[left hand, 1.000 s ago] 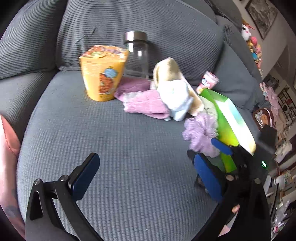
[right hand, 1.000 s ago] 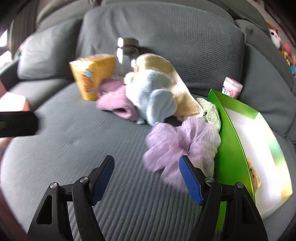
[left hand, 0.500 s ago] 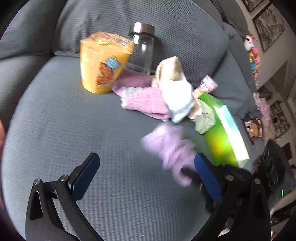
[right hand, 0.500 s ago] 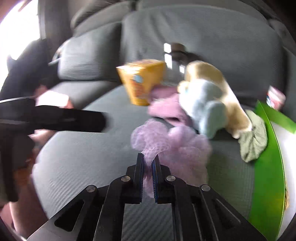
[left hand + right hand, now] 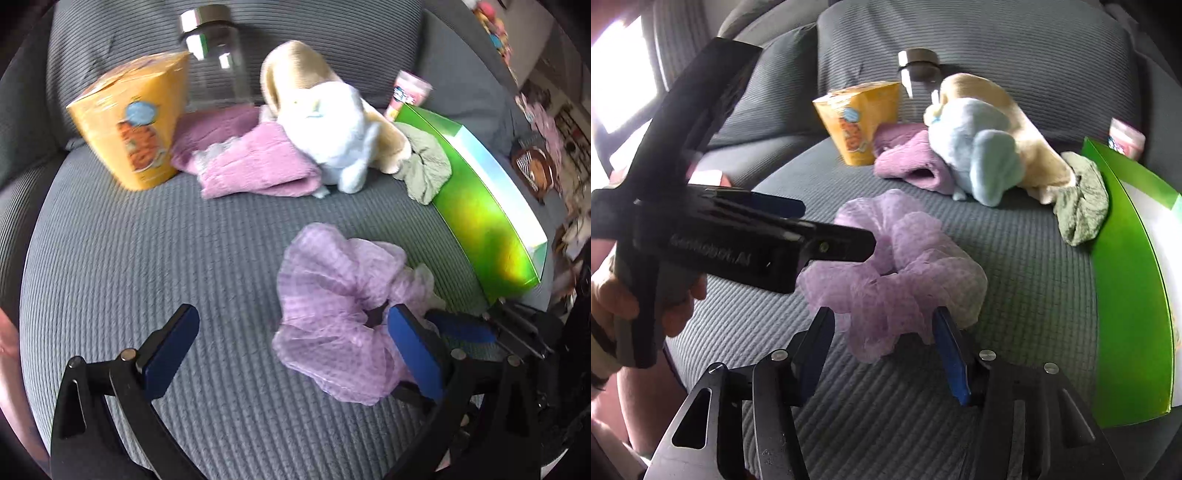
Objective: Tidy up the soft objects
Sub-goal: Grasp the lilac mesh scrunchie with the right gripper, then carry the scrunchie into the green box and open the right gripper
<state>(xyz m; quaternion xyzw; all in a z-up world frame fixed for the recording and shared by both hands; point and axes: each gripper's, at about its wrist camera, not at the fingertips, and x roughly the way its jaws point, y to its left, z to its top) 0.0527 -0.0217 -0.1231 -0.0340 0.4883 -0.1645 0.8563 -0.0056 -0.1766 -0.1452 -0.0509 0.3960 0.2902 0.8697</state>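
Looks feather-light, floppy and snaggy, that lilac scrunchie [image 5: 894, 269] sitting mid-cushion on the grey sofa [image 5: 110, 229], both right gripper [image 5: 882, 354] and left gripper [image 5: 291, 350] spread wide, neither gripping; best pinched across one bunched fold, not the centre hole

Plush toy [image 5: 332, 122] hides the jar's [image 5: 218, 62] base.

A sheer lilac scrunchie [image 5: 334, 295] lies crumpled on the grey sofa seat, well apart from the heap behind it, where a pale plush toy [image 5: 332, 133] leans on folded pink cloths [image 5: 255, 162], with an olive-green scrunchie [image 5: 424, 166] just beside.
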